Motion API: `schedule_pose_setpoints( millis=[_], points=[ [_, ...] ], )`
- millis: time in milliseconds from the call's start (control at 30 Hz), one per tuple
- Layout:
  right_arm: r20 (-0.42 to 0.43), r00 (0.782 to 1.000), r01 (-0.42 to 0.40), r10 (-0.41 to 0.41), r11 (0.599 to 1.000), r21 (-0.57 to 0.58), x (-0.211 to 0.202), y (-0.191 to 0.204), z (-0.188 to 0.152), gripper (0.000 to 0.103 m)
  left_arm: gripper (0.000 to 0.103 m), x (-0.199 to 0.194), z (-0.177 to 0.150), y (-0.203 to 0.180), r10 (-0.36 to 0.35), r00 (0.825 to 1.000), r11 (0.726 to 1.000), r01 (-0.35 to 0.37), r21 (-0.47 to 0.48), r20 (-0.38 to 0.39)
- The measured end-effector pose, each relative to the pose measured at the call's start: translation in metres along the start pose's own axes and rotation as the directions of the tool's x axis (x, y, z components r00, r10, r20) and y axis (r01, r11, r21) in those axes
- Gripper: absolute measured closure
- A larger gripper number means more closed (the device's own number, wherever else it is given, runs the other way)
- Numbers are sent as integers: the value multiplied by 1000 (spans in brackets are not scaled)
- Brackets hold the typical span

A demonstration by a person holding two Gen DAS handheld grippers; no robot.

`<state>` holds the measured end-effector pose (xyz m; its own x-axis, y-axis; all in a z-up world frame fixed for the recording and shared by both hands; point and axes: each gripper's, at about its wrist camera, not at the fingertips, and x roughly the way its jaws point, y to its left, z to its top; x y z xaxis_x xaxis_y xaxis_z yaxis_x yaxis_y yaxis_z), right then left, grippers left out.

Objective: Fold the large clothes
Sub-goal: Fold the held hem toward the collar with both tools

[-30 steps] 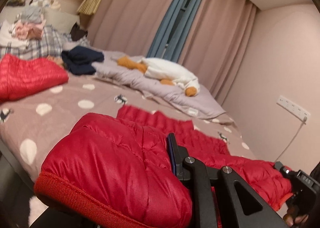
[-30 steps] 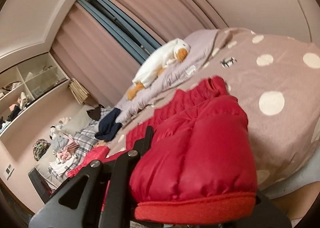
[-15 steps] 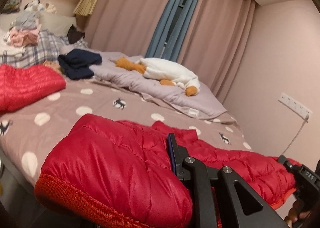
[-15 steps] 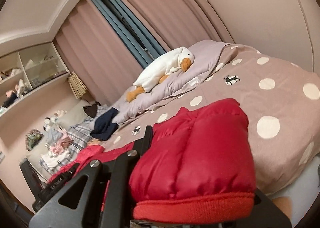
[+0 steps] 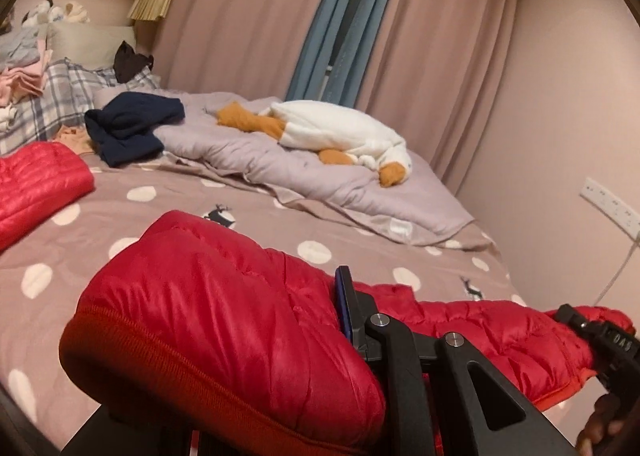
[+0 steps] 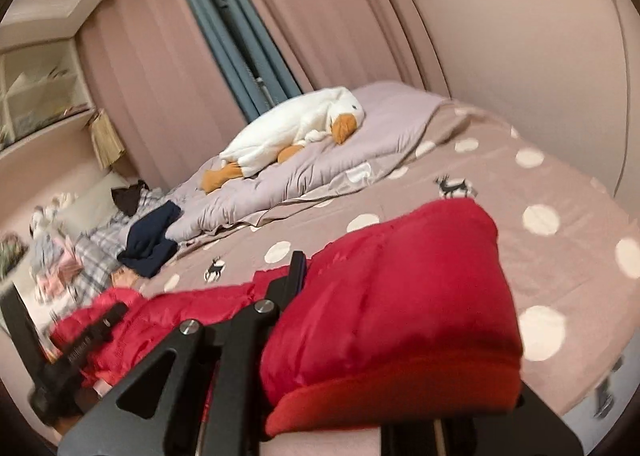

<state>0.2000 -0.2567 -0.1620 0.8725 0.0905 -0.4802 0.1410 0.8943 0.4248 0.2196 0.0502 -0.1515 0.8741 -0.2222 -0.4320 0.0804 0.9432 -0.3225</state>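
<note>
A red puffer jacket (image 5: 224, 296) hangs stretched in a band between my two grippers above the near side of the bed. My left gripper (image 5: 320, 296) is shut on one end; the ribbed hem bulges over its left finger and hides it. In the right wrist view the other end of the jacket (image 6: 400, 296) is bunched between the fingers of my right gripper (image 6: 320, 276), whose jaws are opening slightly while the cloth still sits between them. The right gripper (image 5: 600, 340) shows at the band's far end, and the left gripper (image 6: 92, 332) in the other view.
The bed has a taupe polka-dot spread (image 5: 140, 240). A grey duvet (image 5: 280, 168) with a white goose plush (image 5: 340, 132) lies at the back. A navy garment (image 5: 132, 128), another red quilted piece (image 5: 36, 180) and piled clothes (image 5: 24, 68) are at the left. A wall (image 5: 560, 116) bounds the right.
Both grippers have moved across the bed with the jacket. The part that lay on the spread beyond them is now pulled up into a straight band. The right view has rolled more level.
</note>
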Motion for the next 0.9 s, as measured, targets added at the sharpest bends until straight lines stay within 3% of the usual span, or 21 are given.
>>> schedule_pose_setpoints(
  millis=[133,333,433,533,700,900],
  points=[
    [-2,999,35,-35,999,7,28,5,10,86,86,27,6,-6,37,999,999,-36,10,-27],
    [-16,994,107,-110,986,-127,63,27,16,86,86,50,10,-9,109,991,994,-106,40,-80],
    [-21,994,105,-111,977,-184,72,36,18,85,86,56,9,-4,128,987,992,-127,27,-91],
    [-17,992,118,-125,966,-228,78,36,8,84,86,71,5,-1,139,978,990,-133,45,-155],
    [-45,988,132,-147,962,-241,83,26,7,84,86,64,3,-6,118,984,993,-117,16,-131],
    [-46,991,116,-129,969,-218,74,18,9,84,86,58,2,-23,150,985,983,-139,118,-84]
  ],
)
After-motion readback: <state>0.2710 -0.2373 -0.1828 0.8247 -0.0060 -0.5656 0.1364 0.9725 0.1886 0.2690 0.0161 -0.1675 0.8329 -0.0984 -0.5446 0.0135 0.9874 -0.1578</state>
